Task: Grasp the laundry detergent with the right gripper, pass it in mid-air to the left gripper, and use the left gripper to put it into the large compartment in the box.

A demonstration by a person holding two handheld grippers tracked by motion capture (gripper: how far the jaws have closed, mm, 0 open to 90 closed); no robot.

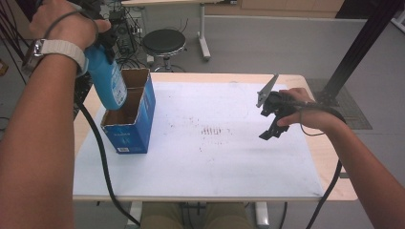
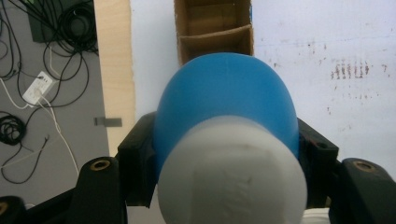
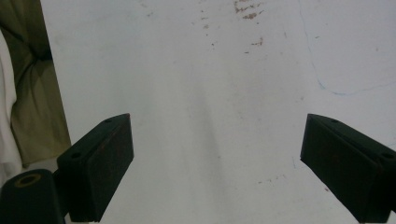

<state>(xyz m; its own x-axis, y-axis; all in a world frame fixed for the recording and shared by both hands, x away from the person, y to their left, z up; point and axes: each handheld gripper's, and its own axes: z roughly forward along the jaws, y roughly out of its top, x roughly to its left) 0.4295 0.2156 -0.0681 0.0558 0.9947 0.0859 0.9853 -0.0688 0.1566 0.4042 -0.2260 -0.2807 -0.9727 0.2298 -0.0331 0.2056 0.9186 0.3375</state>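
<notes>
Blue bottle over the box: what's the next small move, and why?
Probably lower the blue bottle straight down. The left gripper is clamped near its white cap, its base tilts over the cardboard box, above an open compartment. The right gripper hangs open, well clear.

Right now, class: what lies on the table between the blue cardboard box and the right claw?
Only bare white table cover with faint brown stains, between the box and right claw, in the high view.
</notes>
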